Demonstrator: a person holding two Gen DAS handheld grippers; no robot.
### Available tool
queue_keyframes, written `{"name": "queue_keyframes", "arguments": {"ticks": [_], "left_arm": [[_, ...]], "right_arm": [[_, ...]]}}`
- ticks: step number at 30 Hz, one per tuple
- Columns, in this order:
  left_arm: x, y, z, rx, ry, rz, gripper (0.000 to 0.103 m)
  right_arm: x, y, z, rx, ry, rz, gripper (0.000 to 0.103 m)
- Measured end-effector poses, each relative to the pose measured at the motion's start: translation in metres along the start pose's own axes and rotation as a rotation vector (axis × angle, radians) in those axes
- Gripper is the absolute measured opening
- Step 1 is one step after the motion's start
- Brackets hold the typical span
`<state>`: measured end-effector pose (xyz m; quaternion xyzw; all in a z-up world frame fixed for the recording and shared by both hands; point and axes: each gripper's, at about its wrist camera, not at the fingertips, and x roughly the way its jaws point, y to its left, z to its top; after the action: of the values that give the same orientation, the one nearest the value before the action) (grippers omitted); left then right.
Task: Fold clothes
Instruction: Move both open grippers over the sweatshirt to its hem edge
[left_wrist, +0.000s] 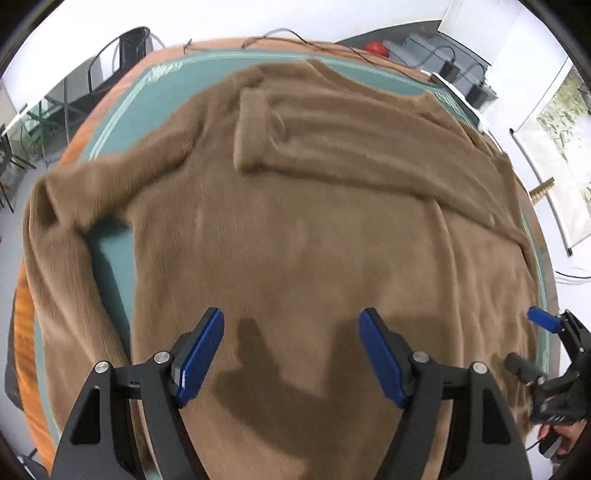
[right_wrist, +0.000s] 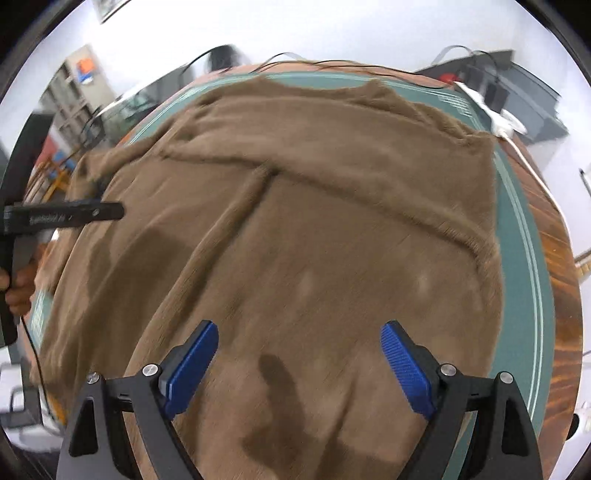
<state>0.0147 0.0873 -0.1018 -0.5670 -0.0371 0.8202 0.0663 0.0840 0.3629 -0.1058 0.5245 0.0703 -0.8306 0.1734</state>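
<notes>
A brown knit sweater (left_wrist: 295, 229) lies spread across the green-matted surface (left_wrist: 110, 258), one sleeve (left_wrist: 332, 147) already folded over its body at upper centre, the other still out at left. Both the left tool (left_wrist: 291, 354) and right tool (right_wrist: 299, 365) hover wide open, empty.

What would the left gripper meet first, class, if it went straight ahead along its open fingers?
Most likely the brown sweater itself: the left gripper hangs open just above its body panel. The folded sleeve lies farther along. Depth is uncertain through the fisheye.
</notes>
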Motion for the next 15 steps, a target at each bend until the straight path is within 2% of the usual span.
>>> {"name": "queue_keyframes", "arguments": {"ticks": [3,6,7,9,10,15], "left_arm": [[-0.005,-0.010,-0.032,-0.005,0.017,-0.005,0.079],[-0.003,-0.018,-0.062,0.001,0.047,0.005,0.079],[0.000,-0.020,-0.070,0.007,0.058,0.018,0.079],[0.001,-0.024,-0.086,0.032,0.056,0.068,0.079],[-0.002,-0.027,-0.090,0.039,0.047,0.082,0.079],[-0.035,-0.027,-0.114,0.013,0.007,0.059,0.079]], "right_arm": [[-0.003,0.015,-0.031,-0.048,0.025,0.011,0.092],[0.011,0.019,-0.056,-0.070,0.074,0.023,0.092],[0.016,0.021,-0.065,-0.093,0.086,0.013,0.096],[0.017,0.025,-0.081,-0.170,0.057,-0.031,0.102],[0.017,0.021,-0.083,-0.158,0.057,-0.027,0.102],[-0.001,0.007,-0.094,-0.098,0.014,0.005,0.102]]}}
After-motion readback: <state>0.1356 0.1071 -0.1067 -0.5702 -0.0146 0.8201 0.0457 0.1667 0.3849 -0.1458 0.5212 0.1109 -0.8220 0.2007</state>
